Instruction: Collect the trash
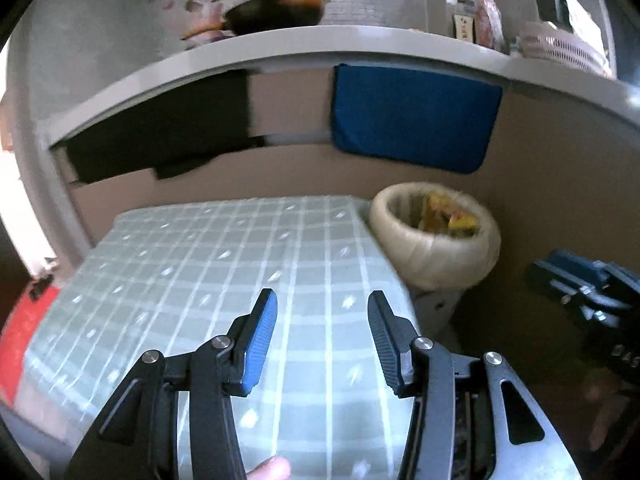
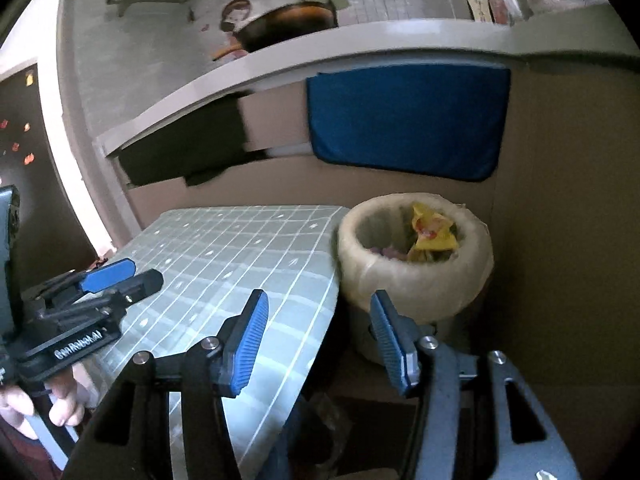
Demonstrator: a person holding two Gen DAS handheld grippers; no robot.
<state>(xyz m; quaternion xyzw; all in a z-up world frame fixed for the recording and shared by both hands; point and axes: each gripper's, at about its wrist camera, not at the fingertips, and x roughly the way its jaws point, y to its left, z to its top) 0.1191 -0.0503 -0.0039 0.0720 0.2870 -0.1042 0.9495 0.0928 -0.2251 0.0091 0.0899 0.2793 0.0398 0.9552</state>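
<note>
Your right gripper (image 2: 316, 336) sits nearer the bin (image 2: 416, 264) — ahead, slightly right; left gripper (image 1: 322, 336) over the worktop (image 1: 224, 264). Both fingers apart, empty.

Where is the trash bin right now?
In both wrist views the trash bin stands on the floor just right of the checked table, below the blue cloth. Yellow wrappers lie inside it.

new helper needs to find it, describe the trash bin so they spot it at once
Find the table with the pale checked cloth. The bin stands on the floor at its far right corner, under the hanging blue cloth. It is the only round, bag-lined tub, with yellow wrappers inside.
</note>
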